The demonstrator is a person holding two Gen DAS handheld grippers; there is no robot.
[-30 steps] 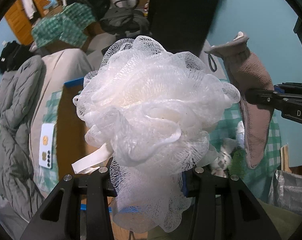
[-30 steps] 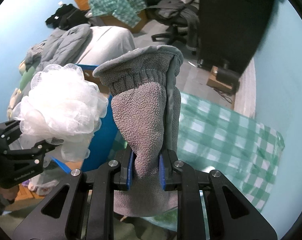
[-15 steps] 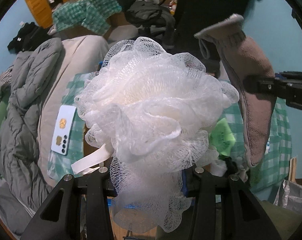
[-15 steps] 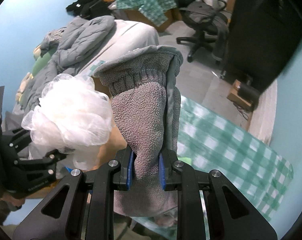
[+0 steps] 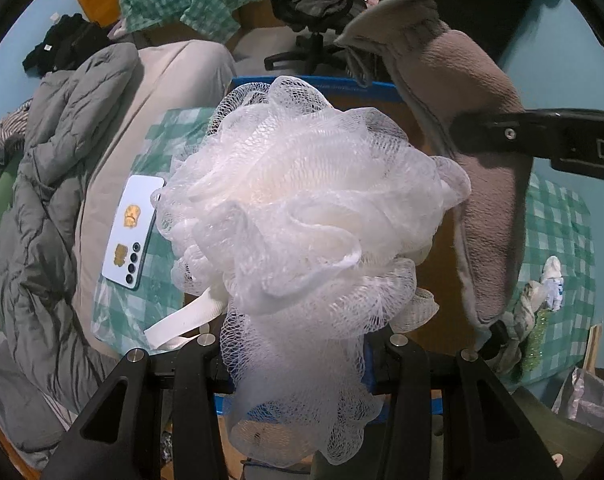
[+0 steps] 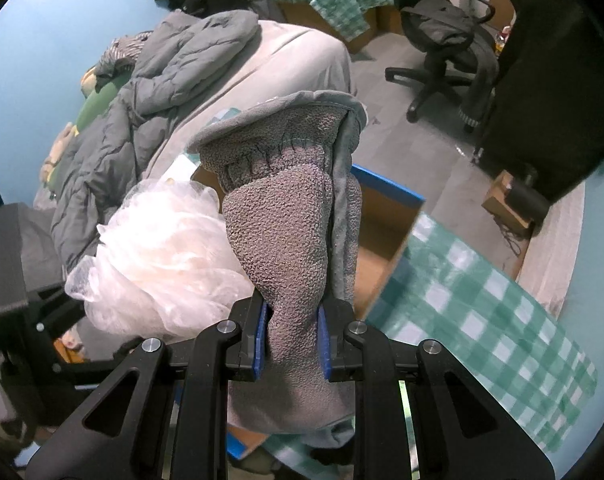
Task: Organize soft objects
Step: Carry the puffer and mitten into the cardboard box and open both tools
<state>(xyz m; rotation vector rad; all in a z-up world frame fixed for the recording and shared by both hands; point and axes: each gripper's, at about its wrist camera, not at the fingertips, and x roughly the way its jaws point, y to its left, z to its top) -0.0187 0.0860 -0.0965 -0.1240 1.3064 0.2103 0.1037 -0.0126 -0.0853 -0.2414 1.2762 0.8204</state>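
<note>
My left gripper [image 5: 297, 356] is shut on a white mesh bath puff [image 5: 302, 216], held up in the air. The puff also shows in the right wrist view [image 6: 161, 256], left of the mitt. My right gripper [image 6: 291, 336] is shut on a grey fleece mitt [image 6: 289, 232], held upright, cuff up. In the left wrist view the mitt [image 5: 486, 200] hangs just right of the puff, with the right gripper's black finger across it. Both are above a cardboard box with blue taped edges [image 6: 386, 236]; the puff hides most of it in the left wrist view [image 5: 362, 92].
A white phone [image 5: 131, 228] lies on green checked cloth [image 5: 161, 152] left of the box. A grey duvet [image 6: 141, 120] covers the bed on the left. Small soft items [image 5: 542, 292] lie on checked cloth [image 6: 482, 300] at right. An office chair [image 6: 446, 40] stands behind.
Both grippers have moved toward the box with their loads; the box opening now lies under and behind the puff and mitt. The mitt is closer to the puff. Neither grip has changed.
</note>
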